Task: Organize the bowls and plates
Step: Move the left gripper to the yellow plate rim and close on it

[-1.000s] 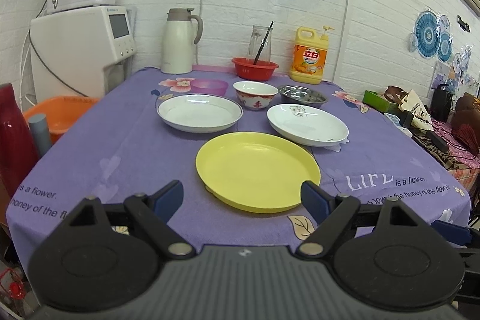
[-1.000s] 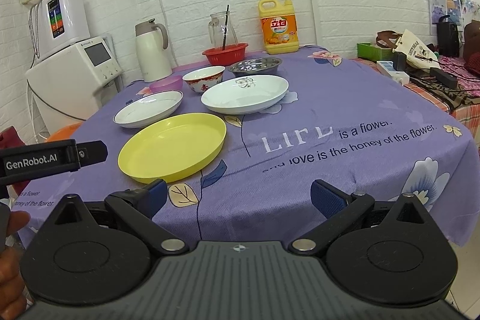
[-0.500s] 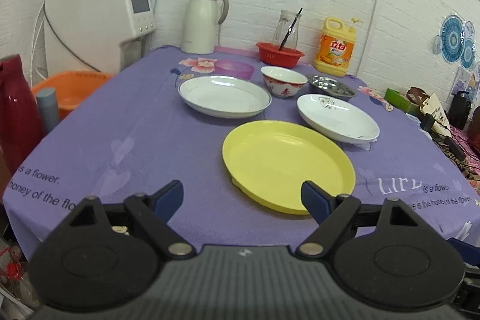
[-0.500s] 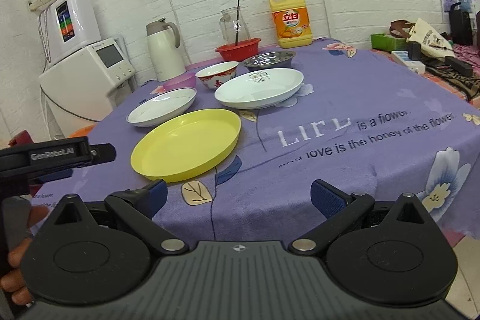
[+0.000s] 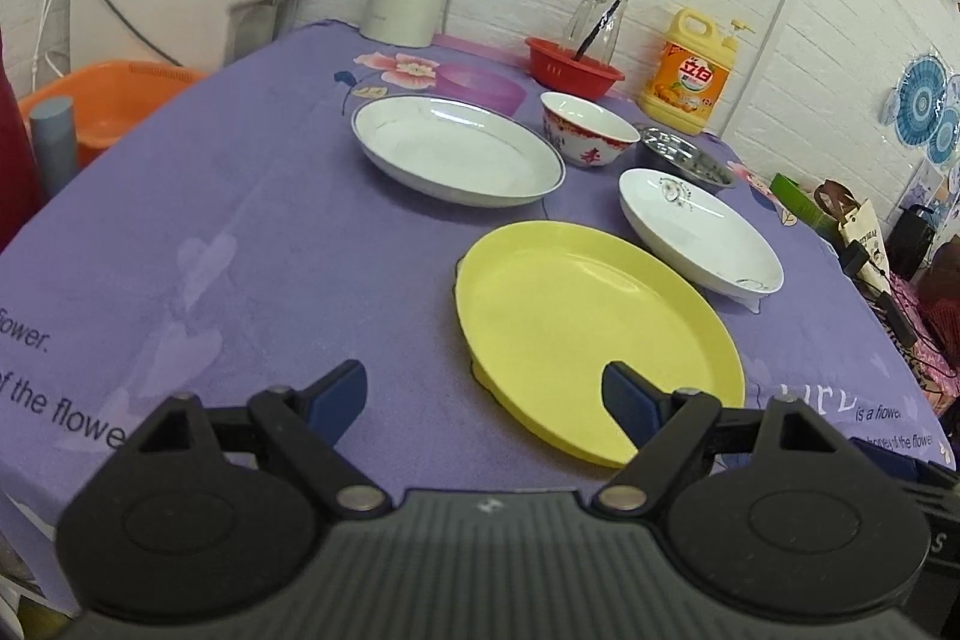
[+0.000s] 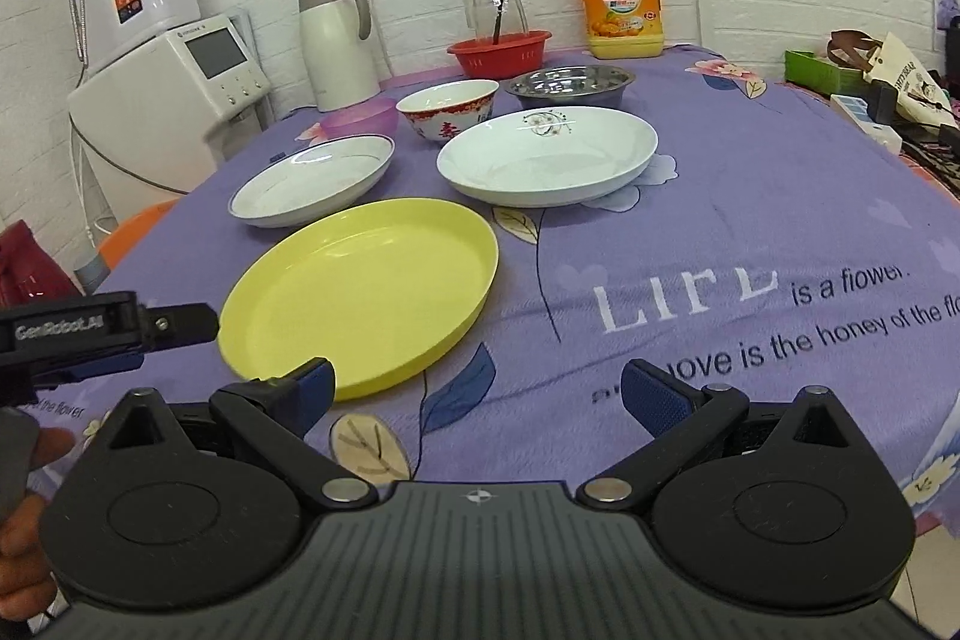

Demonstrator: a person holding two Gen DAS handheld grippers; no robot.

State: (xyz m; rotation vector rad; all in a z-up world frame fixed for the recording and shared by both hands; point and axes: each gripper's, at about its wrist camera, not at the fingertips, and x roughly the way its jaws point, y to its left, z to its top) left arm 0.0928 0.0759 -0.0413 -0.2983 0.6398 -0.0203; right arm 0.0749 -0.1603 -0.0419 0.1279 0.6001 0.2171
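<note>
Left wrist view: the left claw hangs with its jaws apart and nothing between them, over the near rim of the yellow plate on the purple-clothed desk. Beyond it lie two white plates, one blue-rimmed, one flower-printed, with a red-patterned bowl and a steel bowl behind. The right claw also gapes empty, just beside the yellow plate's near edge.
</note>
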